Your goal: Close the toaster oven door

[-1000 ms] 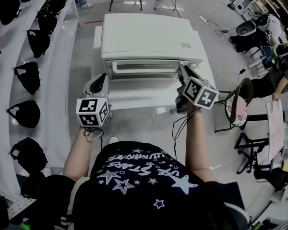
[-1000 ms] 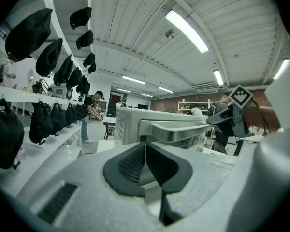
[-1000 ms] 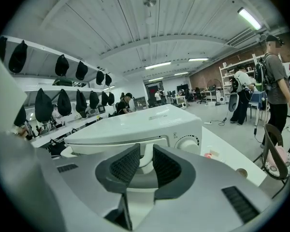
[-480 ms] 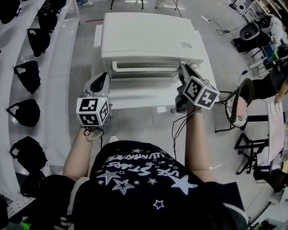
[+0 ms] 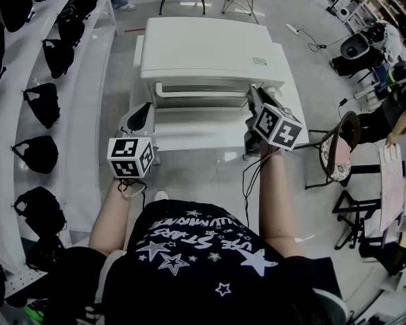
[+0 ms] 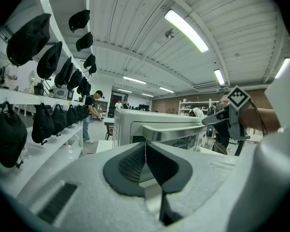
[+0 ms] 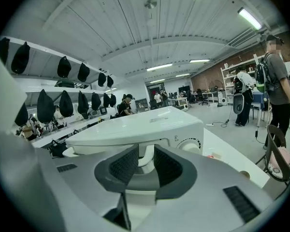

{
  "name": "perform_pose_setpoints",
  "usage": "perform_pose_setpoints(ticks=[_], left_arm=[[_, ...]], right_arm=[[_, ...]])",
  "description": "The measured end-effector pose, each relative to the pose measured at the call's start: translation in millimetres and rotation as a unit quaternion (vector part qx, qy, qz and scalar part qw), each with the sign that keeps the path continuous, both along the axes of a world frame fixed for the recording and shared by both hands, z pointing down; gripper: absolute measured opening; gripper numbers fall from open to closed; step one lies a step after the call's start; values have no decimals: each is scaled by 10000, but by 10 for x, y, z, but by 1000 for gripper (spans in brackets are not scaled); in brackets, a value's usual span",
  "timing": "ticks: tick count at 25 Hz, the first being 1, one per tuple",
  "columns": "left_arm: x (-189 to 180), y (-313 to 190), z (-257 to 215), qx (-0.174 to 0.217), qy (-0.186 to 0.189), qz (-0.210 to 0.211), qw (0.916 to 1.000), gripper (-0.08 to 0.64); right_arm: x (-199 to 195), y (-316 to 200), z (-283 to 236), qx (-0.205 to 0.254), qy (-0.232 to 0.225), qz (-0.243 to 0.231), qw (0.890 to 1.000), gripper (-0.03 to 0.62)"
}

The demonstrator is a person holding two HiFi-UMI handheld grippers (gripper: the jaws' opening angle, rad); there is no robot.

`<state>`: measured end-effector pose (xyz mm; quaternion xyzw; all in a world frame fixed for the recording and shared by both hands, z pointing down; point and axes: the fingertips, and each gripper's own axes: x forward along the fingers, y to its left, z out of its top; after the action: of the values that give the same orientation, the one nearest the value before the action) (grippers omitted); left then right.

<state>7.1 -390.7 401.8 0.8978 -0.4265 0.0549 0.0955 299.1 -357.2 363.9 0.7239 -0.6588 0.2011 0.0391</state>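
A white toaster oven (image 5: 210, 49) stands on a white table (image 5: 189, 164). Its door stands upright against the oven front, with the handle (image 5: 199, 87) along the top. My right gripper (image 5: 252, 92) is at the handle's right end. In the right gripper view its jaws (image 7: 146, 151) have just been opening. They stand apart with the white handle end in the gap, beside the oven's knob (image 7: 191, 144). My left gripper (image 5: 146, 108) hovers off the oven's front left corner. It is shut on nothing (image 6: 145, 144) and points at the handle (image 6: 179, 132).
Shelves with several black caps (image 5: 40, 107) run along the left. A chair (image 5: 335, 151) stands to the right of the table, with people and equipment beyond it. More chairs and stands sit on the floor behind the oven.
The head view has shifted slightly. Both grippers and the oven door stay where they were.
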Motion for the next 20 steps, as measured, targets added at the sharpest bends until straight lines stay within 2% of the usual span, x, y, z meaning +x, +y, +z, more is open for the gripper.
perform_pose_setpoints(ticks=[7, 13, 20], left_arm=[[49, 335, -74, 85, -96, -210, 9997, 23], [193, 852, -141, 114, -129, -401, 9990, 23], [283, 1442, -10, -55, -149, -570, 9982, 23]], right_arm=[[-20, 261, -46, 215, -160, -298, 9992, 110], [33, 693, -4, 244, -308, -613, 9973, 109], [5, 1066, 214, 220, -391, -983, 9941, 86]])
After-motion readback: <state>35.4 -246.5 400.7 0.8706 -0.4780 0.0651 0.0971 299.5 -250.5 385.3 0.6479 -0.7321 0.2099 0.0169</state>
